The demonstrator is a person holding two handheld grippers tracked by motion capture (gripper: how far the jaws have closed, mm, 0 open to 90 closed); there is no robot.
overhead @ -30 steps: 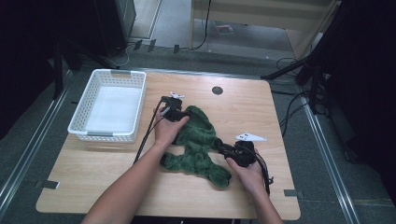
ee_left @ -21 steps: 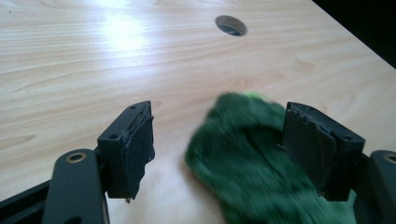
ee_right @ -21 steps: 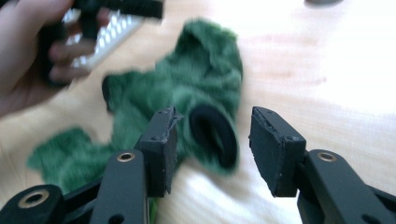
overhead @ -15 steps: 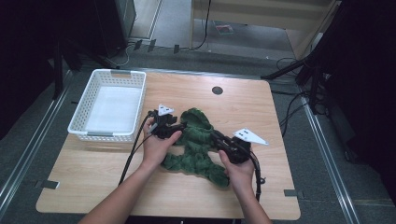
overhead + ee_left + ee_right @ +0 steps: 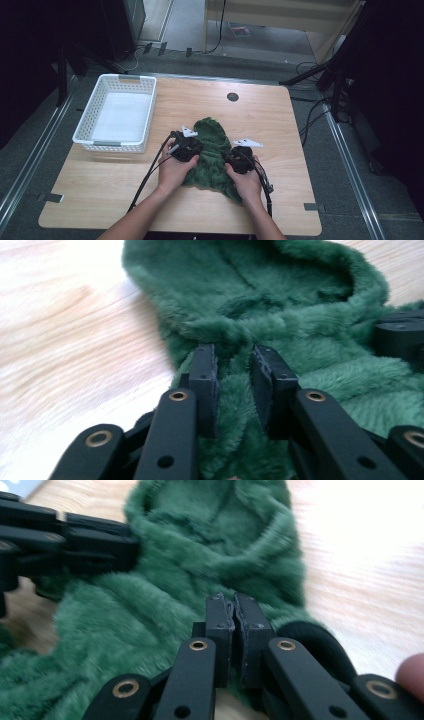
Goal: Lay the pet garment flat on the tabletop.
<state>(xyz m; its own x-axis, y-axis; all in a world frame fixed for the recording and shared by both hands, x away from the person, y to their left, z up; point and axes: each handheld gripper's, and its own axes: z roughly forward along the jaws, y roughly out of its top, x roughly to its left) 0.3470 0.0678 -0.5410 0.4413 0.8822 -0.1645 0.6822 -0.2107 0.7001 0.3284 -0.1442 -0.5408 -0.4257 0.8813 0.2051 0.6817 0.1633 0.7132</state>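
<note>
Green fleece garment (image 5: 212, 152) mid-table right of the white basket (image 5: 117, 120): right gripper (image 5: 234, 605) pinched shut on a thin fold, left gripper (image 5: 234, 360) part-open around a thick ridge, so uneven lift could slip the right.

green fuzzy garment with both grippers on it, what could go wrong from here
The left gripper has its jaws apart around a fold of the green garment, so the fold may slip free if pulled before closing. The right gripper looks pinched shut near the edge on very little fabric, which may tear loose.
</note>
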